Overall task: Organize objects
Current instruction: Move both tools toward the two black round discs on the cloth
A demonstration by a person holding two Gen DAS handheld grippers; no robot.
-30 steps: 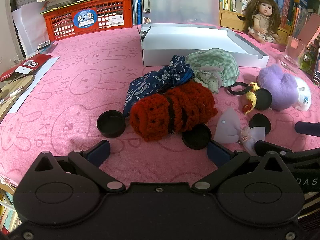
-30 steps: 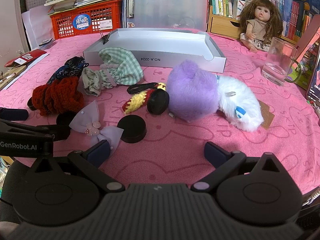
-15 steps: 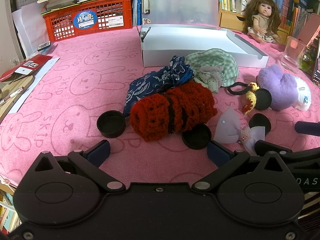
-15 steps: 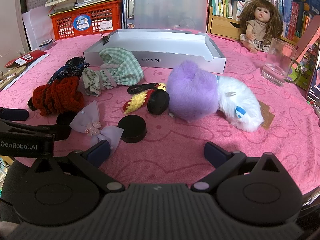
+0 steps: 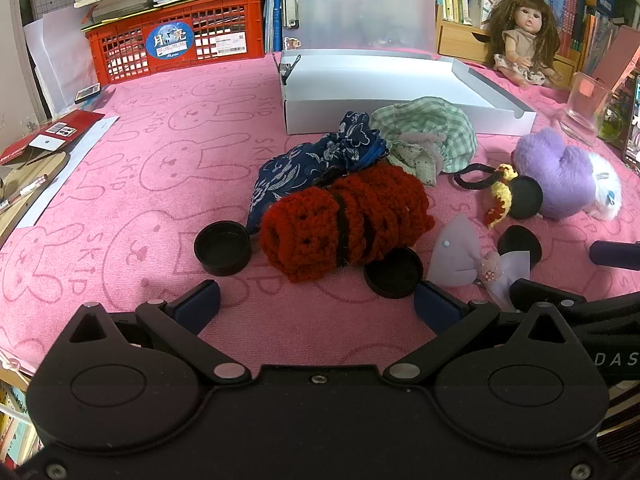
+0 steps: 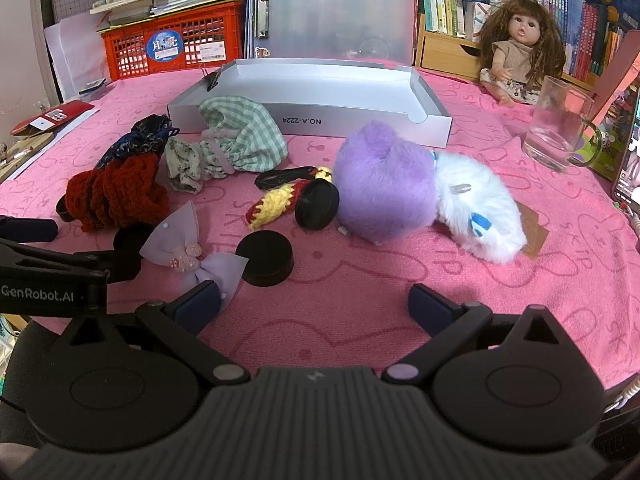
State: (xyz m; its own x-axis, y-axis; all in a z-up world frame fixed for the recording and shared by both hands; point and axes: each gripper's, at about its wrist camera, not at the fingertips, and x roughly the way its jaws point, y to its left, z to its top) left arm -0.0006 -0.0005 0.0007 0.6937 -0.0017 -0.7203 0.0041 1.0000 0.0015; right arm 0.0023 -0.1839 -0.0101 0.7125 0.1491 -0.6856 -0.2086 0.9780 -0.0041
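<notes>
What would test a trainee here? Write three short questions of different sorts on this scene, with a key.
1. True or false: the white box holds the green pouch.
2. What leans on the purple plush? A) bow B) black cap C) glass
3. Fill in: both grippers, left and right, are ____.

Key: 1 false, the pouch lies on the cloth in front of the box. 2 B, the tilted black cap. 3 open.

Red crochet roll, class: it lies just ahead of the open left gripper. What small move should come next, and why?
Probably ease the left gripper forward so its open jaws straddle the red crochet roll. It holds nothing, the roll lies nearest and centred ahead of it, and the grey box behind looks empty, a likely place for it.
</notes>
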